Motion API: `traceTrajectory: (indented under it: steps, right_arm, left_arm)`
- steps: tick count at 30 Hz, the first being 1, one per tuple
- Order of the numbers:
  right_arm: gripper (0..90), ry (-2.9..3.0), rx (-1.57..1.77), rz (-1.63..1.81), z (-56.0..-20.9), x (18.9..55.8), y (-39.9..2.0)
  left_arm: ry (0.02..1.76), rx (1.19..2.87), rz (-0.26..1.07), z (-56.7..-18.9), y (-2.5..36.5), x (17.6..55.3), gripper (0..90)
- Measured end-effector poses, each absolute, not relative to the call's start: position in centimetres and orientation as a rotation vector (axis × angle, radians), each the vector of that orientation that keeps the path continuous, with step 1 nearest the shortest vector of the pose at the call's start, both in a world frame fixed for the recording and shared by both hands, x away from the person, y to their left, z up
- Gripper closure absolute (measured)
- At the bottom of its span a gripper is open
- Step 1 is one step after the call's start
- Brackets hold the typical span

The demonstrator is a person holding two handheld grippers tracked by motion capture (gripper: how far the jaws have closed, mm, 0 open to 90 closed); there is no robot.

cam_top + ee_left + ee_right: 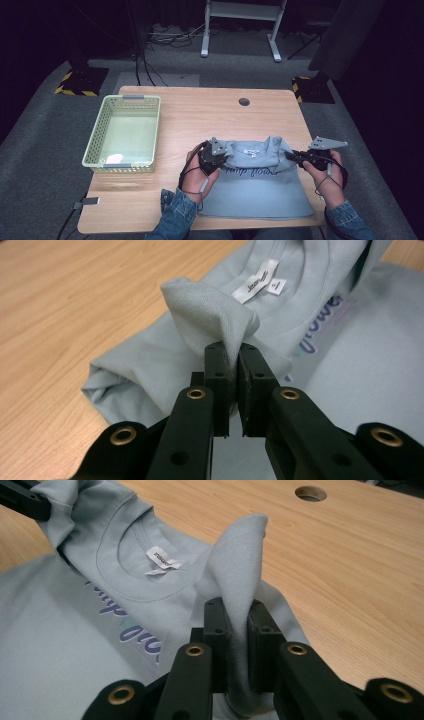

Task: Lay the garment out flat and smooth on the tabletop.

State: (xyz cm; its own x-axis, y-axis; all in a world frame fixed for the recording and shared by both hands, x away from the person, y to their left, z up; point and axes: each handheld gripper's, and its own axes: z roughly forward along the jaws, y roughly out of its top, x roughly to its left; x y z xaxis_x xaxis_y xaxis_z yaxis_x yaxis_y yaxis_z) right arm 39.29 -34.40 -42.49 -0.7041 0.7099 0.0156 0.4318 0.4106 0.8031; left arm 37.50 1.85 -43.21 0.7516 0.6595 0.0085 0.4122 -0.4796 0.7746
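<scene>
The pale blue T-shirt lies lower centre of the high view, collar away from the person. Left gripper and right gripper each pinch a shoulder fold between pressed jaws. Judgement: lift both evenly, keeping tension level, to fold cleanly; green basket stands well apart at left.

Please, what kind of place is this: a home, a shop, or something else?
Probably a recording studio or lab, not a home: black curtains surround the wooden table, hazard-striped stand bases sit on grey carpet, and cables trail across the floor behind.
</scene>
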Motion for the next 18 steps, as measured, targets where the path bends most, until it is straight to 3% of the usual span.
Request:
traceTrajectory:
  steps: [9,18]
  right_arm:
    - [84.0,2.314,0.976,1.215,-41.1,39.0,-34.6]
    - [86.5,2.296,0.976,1.234,-39.7,41.5,-34.3]
  left_arm:
    - [0.782,2.117,0.419,-41.9,1.9,37.7,83.9]
    - [0.791,2.103,0.465,-40.1,2.1,41.1,84.1]
